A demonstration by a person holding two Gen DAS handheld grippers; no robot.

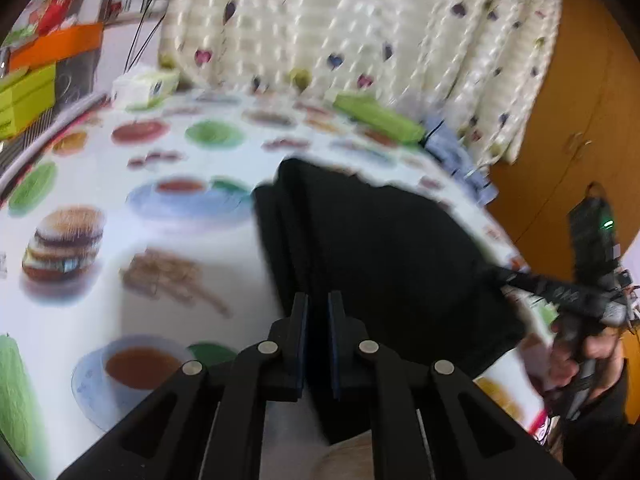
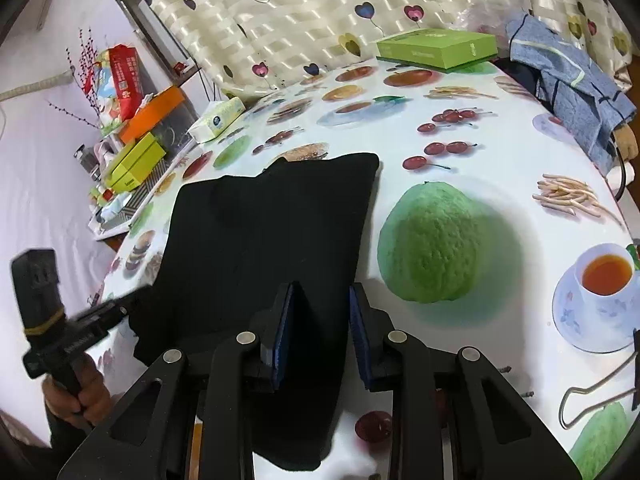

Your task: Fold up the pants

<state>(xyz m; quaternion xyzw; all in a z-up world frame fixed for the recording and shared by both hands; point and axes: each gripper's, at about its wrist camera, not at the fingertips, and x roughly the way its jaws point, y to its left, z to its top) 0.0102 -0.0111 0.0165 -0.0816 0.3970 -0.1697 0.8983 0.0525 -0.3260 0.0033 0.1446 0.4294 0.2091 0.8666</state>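
The black pants [image 2: 264,240] lie folded on the food-print tablecloth [image 2: 460,152]. In the left wrist view the pants [image 1: 380,248] spread ahead of my left gripper [image 1: 318,312], whose jaws stand close together with dark cloth between them at the pants' near edge. In the right wrist view my right gripper [image 2: 320,304] hovers over the pants' near right edge with its jaws apart and nothing clamped. The left gripper also shows in the right wrist view [image 2: 120,308], at the pants' left edge. The right gripper shows in the left wrist view [image 1: 516,278], at the pants' right edge.
A green box [image 2: 438,49], a blue towel [image 2: 576,88] and a tissue pack [image 2: 218,118] lie at the table's far side. A wire hanger [image 2: 592,392] lies near right. Boxes [image 2: 136,164] crowd a side shelf at left. A heart-print curtain [image 1: 340,20] hangs behind.
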